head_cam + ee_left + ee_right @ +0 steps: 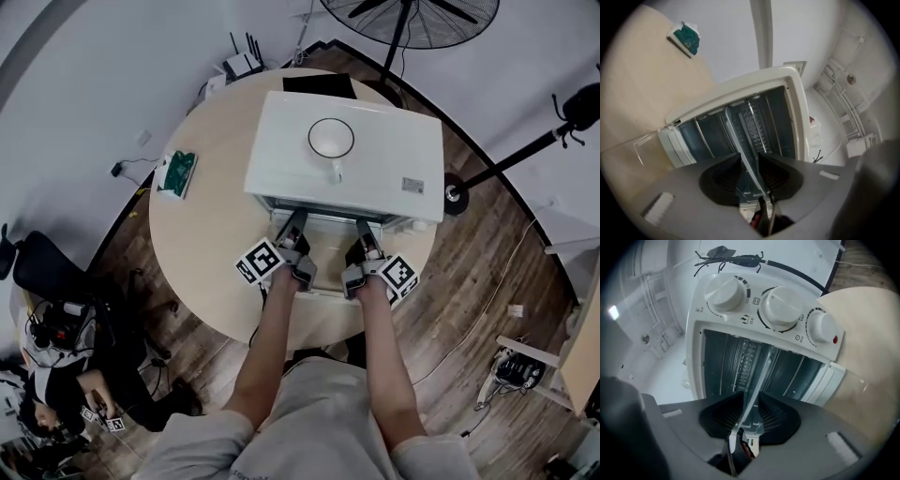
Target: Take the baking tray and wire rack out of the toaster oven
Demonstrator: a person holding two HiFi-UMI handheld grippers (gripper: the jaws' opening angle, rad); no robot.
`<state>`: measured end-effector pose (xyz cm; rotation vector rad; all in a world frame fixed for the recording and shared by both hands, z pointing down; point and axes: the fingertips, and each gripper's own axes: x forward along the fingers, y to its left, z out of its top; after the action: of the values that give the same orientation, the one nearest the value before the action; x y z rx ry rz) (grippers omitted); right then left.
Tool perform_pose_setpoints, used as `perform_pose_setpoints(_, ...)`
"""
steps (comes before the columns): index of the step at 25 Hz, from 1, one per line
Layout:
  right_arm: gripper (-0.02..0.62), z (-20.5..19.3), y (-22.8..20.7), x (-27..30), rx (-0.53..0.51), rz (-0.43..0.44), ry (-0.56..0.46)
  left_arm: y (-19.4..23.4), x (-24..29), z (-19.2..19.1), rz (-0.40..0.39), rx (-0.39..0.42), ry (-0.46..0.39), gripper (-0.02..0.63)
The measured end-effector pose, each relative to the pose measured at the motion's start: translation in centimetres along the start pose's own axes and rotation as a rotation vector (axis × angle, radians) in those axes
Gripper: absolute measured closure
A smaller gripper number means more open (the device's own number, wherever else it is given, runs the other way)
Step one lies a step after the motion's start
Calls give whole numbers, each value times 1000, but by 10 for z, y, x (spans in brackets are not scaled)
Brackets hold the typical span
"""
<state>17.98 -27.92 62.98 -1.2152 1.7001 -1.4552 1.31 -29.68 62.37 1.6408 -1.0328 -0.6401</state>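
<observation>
The left hand-held gripper (749, 158) and the right hand-held gripper (751, 399) are being held with jaws slightly parted, not clamped, the baking tray's (740, 139) thin front edge running between each pair. The tray is being housed inside the open toaster oven (347, 159) on the round bench (202, 234).

Left gripper (295, 225): level, jaws parted. Right gripper (365, 229): level, jaws parted. Forearms (274, 333) extended forward, side by side.
</observation>
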Motion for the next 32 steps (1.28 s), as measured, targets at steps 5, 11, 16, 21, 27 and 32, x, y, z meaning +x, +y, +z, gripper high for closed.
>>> perform_pose_setpoints(5, 495, 6, -8, 13, 62, 12, -48, 11, 16, 0, -24, -97, -31, 440)
perform_pose_setpoints(11, 491, 9, -22, 23, 95, -26, -68, 22, 31, 3, -38, -181, -61, 440)
perform_pose_setpoints(16, 491, 15, -21, 39, 142, 26, -75, 25, 45, 1, -49, -214, -53, 440)
perform_pose_setpoints(21, 491, 16, -28, 41, 172, 2, -103, 29, 59, 4, -57, -236, -44, 440)
perform_pose_setpoints(27, 491, 24, -25, 50, 208, 33, -132, 37, 67, 9, -56, -260, -61, 440)
perform_pose_setpoints(32, 491, 33, -31, 55, 270, 15, -159, 38, 70, 8, -57, -283, -74, 441)
